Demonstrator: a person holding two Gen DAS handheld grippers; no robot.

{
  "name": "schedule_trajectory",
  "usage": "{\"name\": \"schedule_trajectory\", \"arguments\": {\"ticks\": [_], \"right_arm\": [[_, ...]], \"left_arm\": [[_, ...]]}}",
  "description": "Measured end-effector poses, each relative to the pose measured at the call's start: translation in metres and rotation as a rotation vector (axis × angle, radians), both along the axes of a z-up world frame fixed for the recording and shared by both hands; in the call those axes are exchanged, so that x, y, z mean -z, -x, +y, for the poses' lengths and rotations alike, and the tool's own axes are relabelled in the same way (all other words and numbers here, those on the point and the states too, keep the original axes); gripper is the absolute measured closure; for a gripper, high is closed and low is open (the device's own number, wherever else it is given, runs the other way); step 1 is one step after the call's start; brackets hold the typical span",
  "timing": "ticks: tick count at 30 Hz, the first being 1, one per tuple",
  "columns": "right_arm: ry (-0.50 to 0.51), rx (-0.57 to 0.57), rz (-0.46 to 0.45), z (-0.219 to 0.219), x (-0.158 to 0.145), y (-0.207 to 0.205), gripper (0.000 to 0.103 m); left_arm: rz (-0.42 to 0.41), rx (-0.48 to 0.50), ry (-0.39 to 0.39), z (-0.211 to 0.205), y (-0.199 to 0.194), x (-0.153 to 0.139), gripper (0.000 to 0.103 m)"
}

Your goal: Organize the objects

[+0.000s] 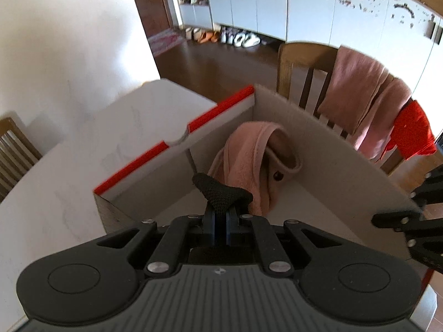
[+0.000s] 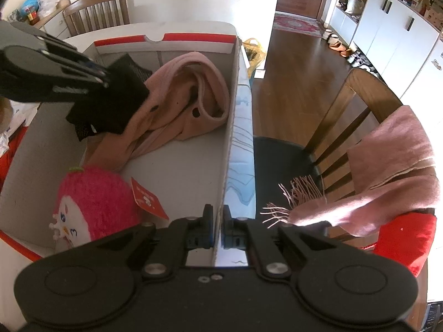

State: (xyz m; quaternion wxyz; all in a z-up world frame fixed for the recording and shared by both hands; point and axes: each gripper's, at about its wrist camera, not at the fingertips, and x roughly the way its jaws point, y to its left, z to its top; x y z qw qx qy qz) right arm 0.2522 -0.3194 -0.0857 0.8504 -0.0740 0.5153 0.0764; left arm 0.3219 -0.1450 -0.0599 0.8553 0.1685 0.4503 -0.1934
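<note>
A white cardboard box with red-edged flaps stands on the white table. Inside lie a pink garment, also in the left wrist view, and a pink plush toy with a red tag. My left gripper is shut on a black mesh cloth and holds it over the box interior; it shows in the right wrist view. My right gripper is shut on the box's right wall.
A wooden chair draped with a pink fringed scarf and a red cloth stands right of the box. Another chair is behind the table. White cabinets and shoes line the far wall.
</note>
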Motion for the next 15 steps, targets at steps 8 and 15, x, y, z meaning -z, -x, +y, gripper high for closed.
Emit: {"name": "schedule_trajectory", "arguments": {"ticks": [8,15], "right_arm": [[0.004,0.001,0.015,0.001,0.003,-0.001,0.099],[0.0,0.01,0.022,0.002,0.004,0.0,0.099]], "left_arm": [[0.076,0.009,-0.001,-0.009,-0.006,0.017,0.097],[0.105,0.004,0.044,-0.007,-0.003,0.017,0.095]]}}
